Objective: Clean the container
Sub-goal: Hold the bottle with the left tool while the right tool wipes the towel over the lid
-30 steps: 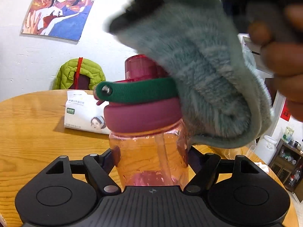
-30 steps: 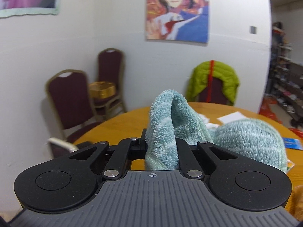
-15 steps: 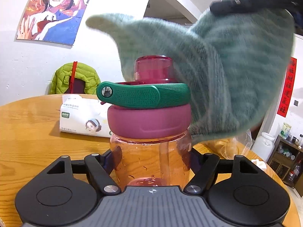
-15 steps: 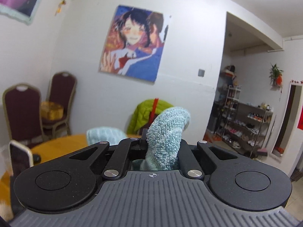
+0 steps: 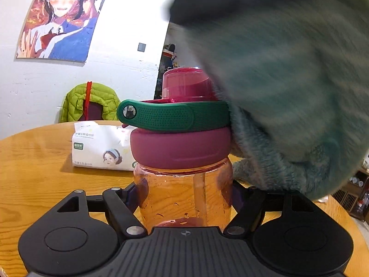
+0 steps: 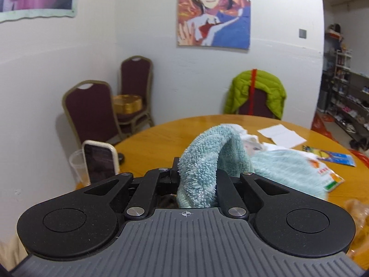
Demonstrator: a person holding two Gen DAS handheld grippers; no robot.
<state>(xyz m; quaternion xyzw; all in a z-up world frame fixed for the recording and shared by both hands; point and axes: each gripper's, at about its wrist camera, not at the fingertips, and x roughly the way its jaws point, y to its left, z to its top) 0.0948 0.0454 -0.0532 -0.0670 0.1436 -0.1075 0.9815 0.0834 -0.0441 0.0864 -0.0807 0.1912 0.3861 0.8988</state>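
Blurred towel [image 5: 288, 87] hiding bottle's [image 5: 184, 191] right side, bottle base behind left gripper [image 5: 184, 198] body

I am holding a clear orange bottle [image 5: 184, 194] upright between the fingers of my left gripper [image 5: 184, 198], which are pressing on both its sides. A maroon lid [image 5: 181, 149] with a green strap handle [image 5: 175, 115] is sitting on top. A blurred teal towel [image 5: 288, 106] is touching the lid's right side. Behind, a tissue pack [image 5: 101, 149] is lying on the round wooden table [image 5: 34, 161], and a poster [image 5: 61, 17] is hanging on the wall.
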